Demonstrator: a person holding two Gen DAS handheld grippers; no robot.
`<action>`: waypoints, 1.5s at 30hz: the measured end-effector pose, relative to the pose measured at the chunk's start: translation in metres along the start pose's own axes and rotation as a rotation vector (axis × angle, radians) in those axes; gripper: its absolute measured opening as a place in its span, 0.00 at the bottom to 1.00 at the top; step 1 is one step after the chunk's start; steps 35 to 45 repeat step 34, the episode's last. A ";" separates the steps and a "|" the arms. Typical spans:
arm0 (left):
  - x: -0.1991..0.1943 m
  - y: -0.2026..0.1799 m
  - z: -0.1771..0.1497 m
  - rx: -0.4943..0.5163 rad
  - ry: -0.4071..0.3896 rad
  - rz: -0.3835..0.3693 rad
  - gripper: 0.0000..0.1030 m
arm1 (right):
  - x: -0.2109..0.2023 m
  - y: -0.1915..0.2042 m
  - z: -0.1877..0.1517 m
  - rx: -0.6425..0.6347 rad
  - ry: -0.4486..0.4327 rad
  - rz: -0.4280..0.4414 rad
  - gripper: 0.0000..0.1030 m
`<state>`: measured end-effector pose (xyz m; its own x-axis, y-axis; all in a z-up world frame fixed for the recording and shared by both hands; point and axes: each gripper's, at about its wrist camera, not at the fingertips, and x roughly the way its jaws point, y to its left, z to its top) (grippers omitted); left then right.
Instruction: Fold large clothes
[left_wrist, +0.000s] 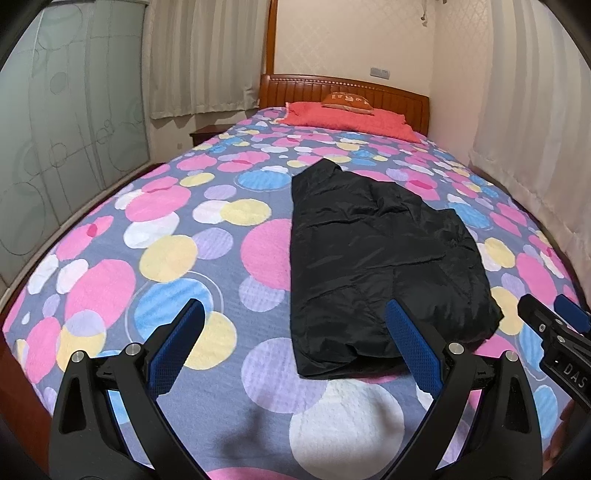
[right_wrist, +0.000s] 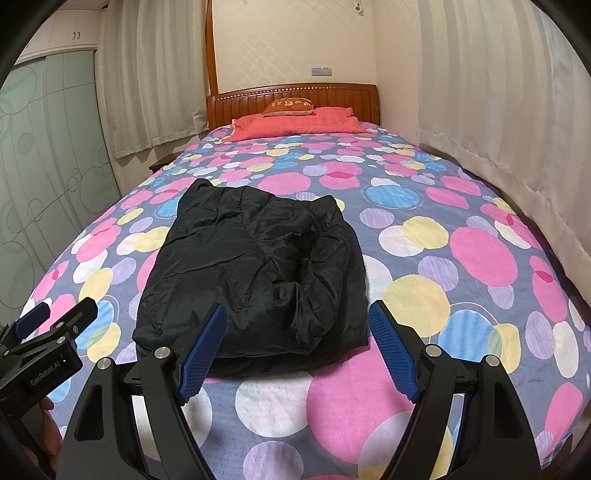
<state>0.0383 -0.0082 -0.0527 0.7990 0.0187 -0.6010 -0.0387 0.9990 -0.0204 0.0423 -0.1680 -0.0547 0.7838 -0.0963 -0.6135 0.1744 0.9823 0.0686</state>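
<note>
Lying mid-bed (right_wrist: 461, 258) on the spotted cover, black jacket (right_wrist: 255, 273) partly folded lengthwise (sleeves seemingly tucked). Hovering at its near hem, left gripper (left_wrist: 295, 334) and right gripper (right_wrist: 297, 336), jaws wide, empty. Next, probably: pinching hem corners, folding toward collar.

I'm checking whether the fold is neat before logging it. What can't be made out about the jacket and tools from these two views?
- Black padded jacket: its underside and tucked layers are hidden by its own top layer in both views.
- Its near edge: partly covered by the left tool's blue pad in the left wrist view.
- Right tool: cut off by the frame edge in the left wrist view.
</note>
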 end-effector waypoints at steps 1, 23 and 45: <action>-0.002 -0.002 0.000 0.003 -0.006 0.003 0.95 | 0.000 -0.002 0.000 0.000 -0.001 0.000 0.76; 0.026 0.007 0.002 0.001 0.068 -0.083 0.98 | 0.016 -0.003 -0.005 0.004 0.032 0.011 0.76; 0.070 0.030 0.008 -0.004 0.129 -0.046 0.98 | 0.037 -0.027 -0.005 0.035 0.052 -0.007 0.76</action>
